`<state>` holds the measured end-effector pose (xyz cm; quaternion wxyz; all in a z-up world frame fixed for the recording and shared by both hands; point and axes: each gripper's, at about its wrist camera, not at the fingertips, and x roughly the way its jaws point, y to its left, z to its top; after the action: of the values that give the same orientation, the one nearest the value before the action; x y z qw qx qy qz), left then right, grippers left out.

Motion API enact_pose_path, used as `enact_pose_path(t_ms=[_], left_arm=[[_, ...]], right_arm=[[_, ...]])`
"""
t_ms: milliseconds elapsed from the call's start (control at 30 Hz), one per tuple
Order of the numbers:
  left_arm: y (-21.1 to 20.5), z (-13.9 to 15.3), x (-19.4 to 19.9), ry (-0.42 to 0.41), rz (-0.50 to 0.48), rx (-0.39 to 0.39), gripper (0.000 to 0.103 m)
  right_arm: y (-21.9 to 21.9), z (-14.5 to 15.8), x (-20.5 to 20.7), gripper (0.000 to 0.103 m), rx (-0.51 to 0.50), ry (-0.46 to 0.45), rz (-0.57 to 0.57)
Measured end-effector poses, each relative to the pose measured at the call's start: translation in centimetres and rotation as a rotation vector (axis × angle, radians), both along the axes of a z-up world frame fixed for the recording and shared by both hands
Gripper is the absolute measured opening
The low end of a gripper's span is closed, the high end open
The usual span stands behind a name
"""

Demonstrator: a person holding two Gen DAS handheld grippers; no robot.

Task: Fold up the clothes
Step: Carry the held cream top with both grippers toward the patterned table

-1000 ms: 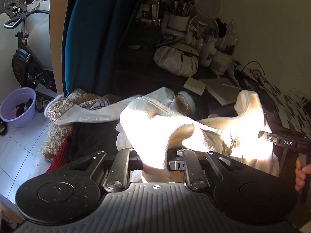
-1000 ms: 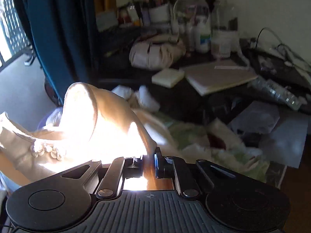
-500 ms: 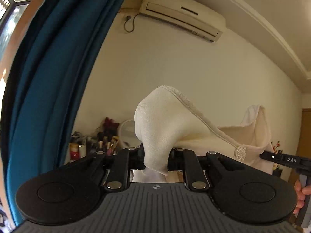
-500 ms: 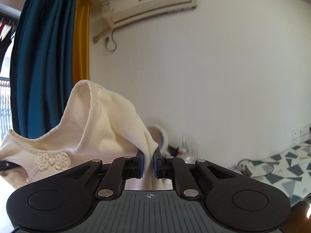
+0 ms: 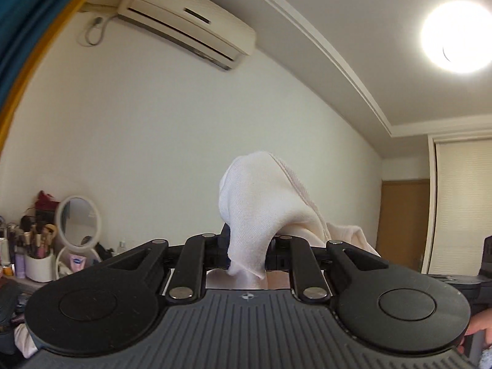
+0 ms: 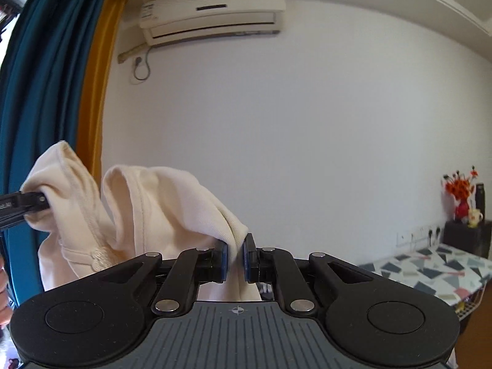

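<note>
A cream garment [image 5: 261,203] with a ribbed edge hangs in the air, held up by both grippers against the white wall. My left gripper [image 5: 247,256] is shut on one bunched corner, which drapes over its fingers. My right gripper [image 6: 235,258] is shut on another corner of the cream garment [image 6: 160,206] between its blue pads [image 6: 223,261]. In the right wrist view the left gripper [image 6: 46,200] shows at the far left, pinching the cloth's other fold. A small flower trim [image 6: 98,256] sits low on the garment. The garment's lower part is hidden behind the gripper bodies.
An air conditioner [image 6: 212,12] hangs high on the wall, by teal and yellow curtains [image 6: 52,92]. A cluttered vanity with a round mirror [image 5: 78,223] lies lower left. A patterned table [image 6: 430,270] and red flowers [image 6: 459,190] stand right. A ceiling lamp [image 5: 455,37] glares.
Both grippers have risen with the garment, tilting from the cluttered table to the wall and ceiling. The garment came off the pile and now hangs between them.
</note>
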<state>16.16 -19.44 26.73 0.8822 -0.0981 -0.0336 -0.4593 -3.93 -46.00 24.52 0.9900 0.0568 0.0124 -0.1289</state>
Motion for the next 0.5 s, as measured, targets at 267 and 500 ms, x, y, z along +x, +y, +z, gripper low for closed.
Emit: enact_pose_path(t_ms=[267, 500], left_arm=[[-16.1, -1.6, -6.0, 0.060, 0.000, -0.023, 0.016], [-28.5, -2.8, -8.6, 0.163, -0.055, -0.006, 0.016]], right_arm=[[-14.5, -3.1, -10.9, 0.009, 0.049, -0.053, 0.025], [-27.7, -3.0, -17.5, 0.009, 0.081, -0.019, 0.004]])
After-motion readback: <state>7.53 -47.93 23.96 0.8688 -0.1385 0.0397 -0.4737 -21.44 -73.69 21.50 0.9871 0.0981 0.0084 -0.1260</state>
